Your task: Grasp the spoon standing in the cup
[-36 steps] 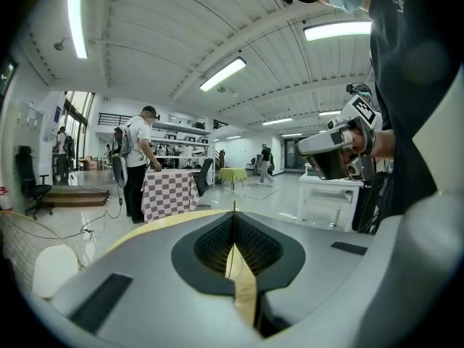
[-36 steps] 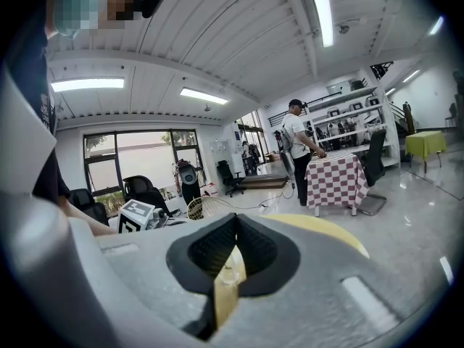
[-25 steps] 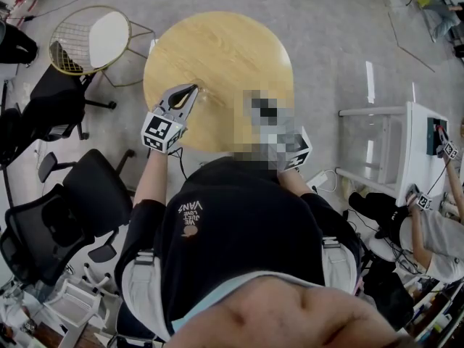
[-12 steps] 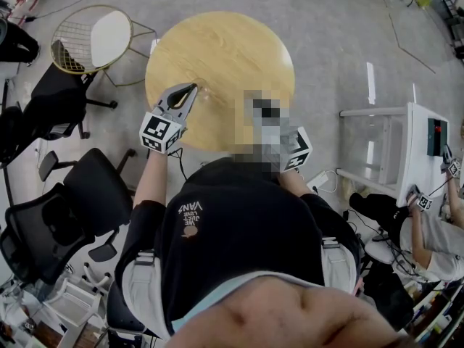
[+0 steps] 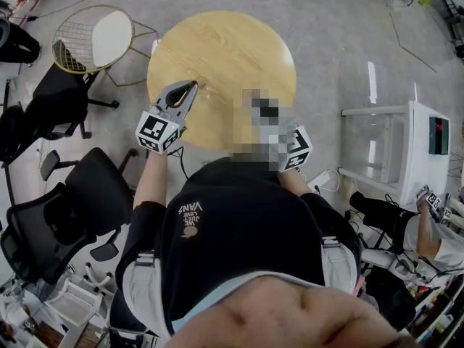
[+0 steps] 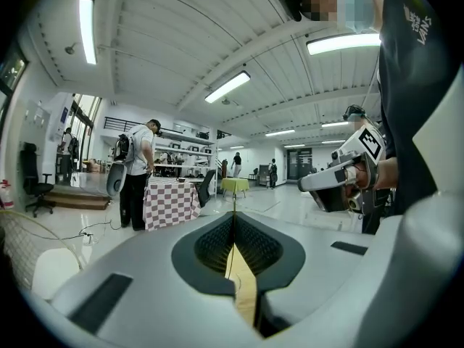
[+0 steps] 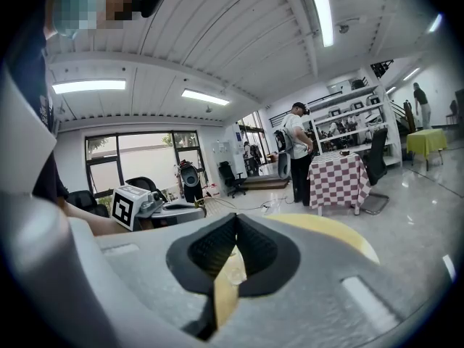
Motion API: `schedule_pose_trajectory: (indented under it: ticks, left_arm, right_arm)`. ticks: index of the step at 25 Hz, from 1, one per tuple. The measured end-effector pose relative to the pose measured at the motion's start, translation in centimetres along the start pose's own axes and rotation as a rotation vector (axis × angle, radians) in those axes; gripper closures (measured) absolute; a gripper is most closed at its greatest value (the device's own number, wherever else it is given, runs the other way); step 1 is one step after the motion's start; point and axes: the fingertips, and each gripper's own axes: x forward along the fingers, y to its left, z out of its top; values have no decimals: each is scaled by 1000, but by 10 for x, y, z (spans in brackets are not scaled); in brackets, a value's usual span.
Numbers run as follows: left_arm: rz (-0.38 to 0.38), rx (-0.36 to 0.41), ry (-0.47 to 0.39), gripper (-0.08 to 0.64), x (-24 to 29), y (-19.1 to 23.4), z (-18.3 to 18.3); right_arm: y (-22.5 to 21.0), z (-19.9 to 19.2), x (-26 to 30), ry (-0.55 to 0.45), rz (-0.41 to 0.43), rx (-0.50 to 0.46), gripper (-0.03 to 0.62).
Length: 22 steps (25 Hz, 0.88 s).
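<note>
No cup or spoon can be made out in any view. The round wooden table (image 5: 225, 49) looks bare apart from a faint glassy glint (image 5: 206, 94) just past the left gripper's tips. My left gripper (image 5: 190, 88) hangs over the table's left side, its jaws closed tip to tip (image 6: 233, 220) with nothing between them. A mosaic patch covers the right gripper's jaws in the head view, so only its marker cube (image 5: 297, 149) shows, at the table's near edge. In its own view the right gripper (image 7: 235, 223) is shut and holds nothing.
A wire chair with a white seat (image 5: 94, 42) stands left of the table, and black office chairs (image 5: 87, 187) crowd the near left. A white frame desk (image 5: 406, 143) and a seated person (image 5: 413, 230) are on the right. Farther off, a person stands by a checkered table (image 6: 170, 201).
Both grippers stay shut and almost still; the left one has slipped slightly down and left. The person at the right edge has moved lower in the head view.
</note>
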Motion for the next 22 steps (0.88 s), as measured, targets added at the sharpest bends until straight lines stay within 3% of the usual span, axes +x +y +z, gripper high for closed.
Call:
schedule_pose_trajectory:
  ticks: [22]
  left_arm:
    - [25,1,-71,548,-36,-10,36]
  right_arm:
    - [20,5,-14,-30,-7,-17,595]
